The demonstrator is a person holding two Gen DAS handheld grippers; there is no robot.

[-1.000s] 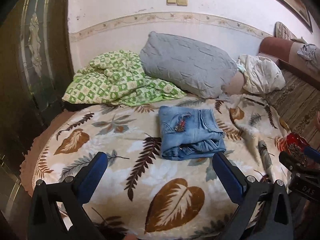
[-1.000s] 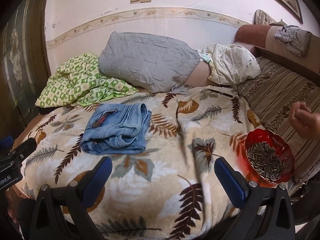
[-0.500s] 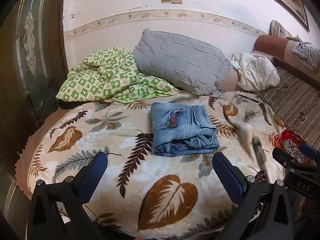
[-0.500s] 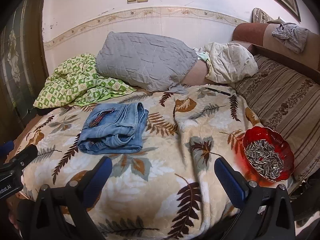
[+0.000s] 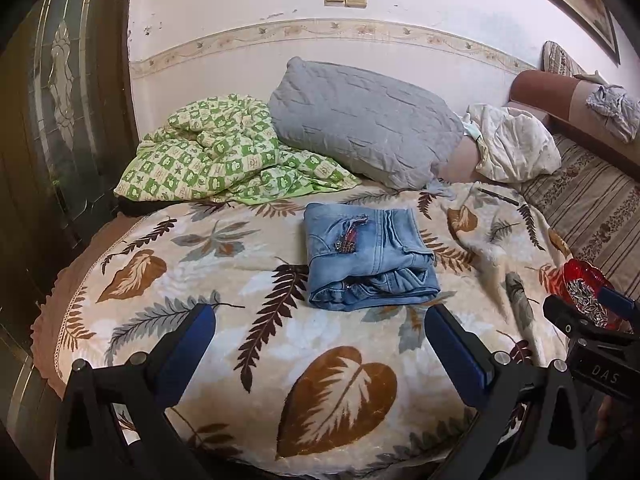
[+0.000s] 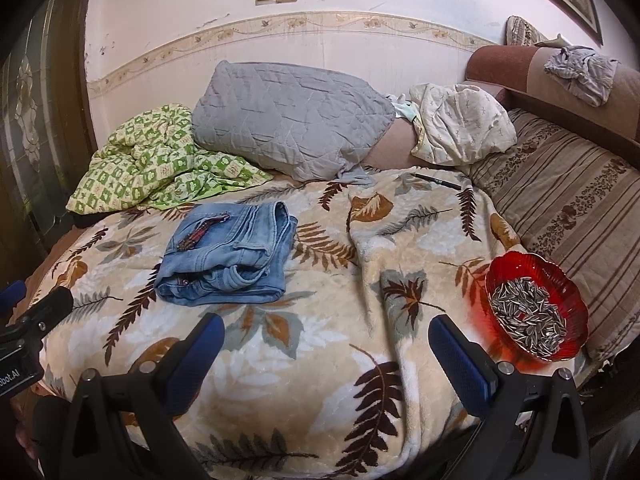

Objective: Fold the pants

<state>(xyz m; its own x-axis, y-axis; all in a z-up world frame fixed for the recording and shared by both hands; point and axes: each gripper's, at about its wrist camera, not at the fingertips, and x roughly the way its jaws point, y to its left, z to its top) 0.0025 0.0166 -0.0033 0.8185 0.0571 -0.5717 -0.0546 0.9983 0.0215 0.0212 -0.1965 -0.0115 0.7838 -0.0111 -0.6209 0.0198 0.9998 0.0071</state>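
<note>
A pair of light blue jeans [image 5: 366, 256] lies folded into a compact rectangle on the leaf-patterned blanket [image 5: 224, 280], a red embroidered patch on top. In the right wrist view the same jeans [image 6: 230, 256] sit to the left of centre. My left gripper [image 5: 320, 320] hangs open just short of the bundle's near edge, nothing between its blue pads. Further right, above the blanket's near part, my right gripper [image 6: 326, 330] is open and empty too. Each gripper shows at the edge of the other's view.
A grey pillow [image 5: 360, 120], a green checked quilt [image 5: 216, 152] and a cream cloth [image 6: 460, 124] lie along the wall. A red bowl of sunflower seeds [image 6: 536, 312] stands at the blanket's right edge, beside a striped cushion [image 6: 568, 184]. A pen [image 6: 436, 181] lies near the pillow.
Both grippers have drawn back and up from the bed, so the jeans look smaller and lower. The hand at the right edge is gone. The jeans have not moved.
</note>
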